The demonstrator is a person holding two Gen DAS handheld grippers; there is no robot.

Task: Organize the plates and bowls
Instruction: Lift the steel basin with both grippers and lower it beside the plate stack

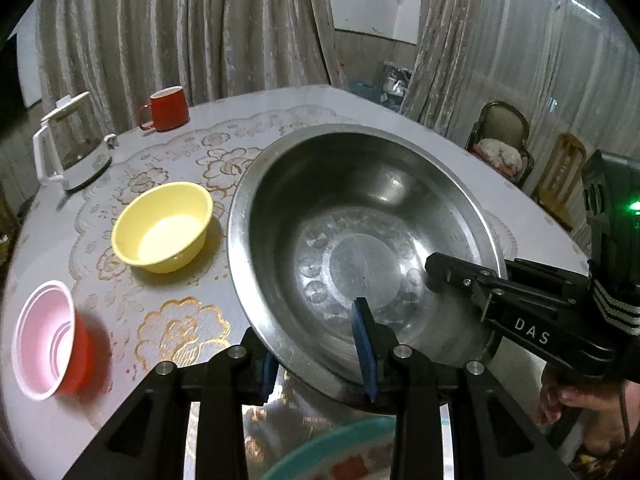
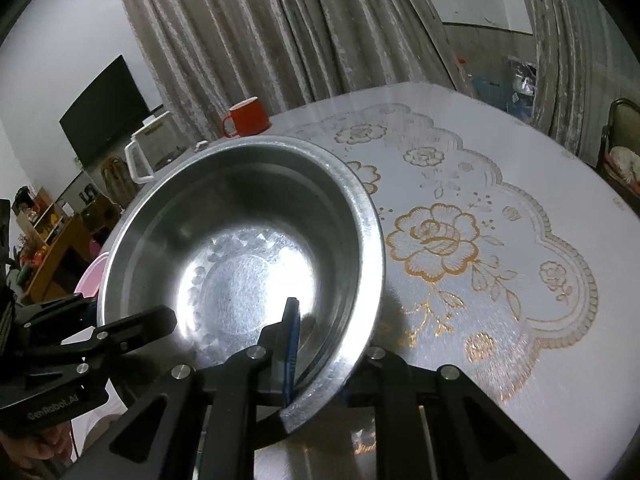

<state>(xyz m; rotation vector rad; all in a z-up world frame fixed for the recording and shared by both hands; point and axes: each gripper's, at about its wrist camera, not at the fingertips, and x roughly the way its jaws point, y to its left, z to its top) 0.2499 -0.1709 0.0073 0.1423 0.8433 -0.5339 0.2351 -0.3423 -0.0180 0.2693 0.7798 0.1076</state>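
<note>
steel bowl [image 2: 240, 248] tilted | right gripper [image 2: 308, 364] clamps near rim | left gripper [image 2: 132, 328] grips left rim

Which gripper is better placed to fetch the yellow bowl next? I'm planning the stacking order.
Left, probably. Both grippers are clamped on the steel basin rim, but the yellow bowl sits on the left gripper's side; the right wrist view doesn't show it.

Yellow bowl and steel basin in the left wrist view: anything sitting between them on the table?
Nothing. In the left wrist view only bare flowered tablecloth separates the yellow bowl from the steel basin, which both grippers hold by the rim.
</note>
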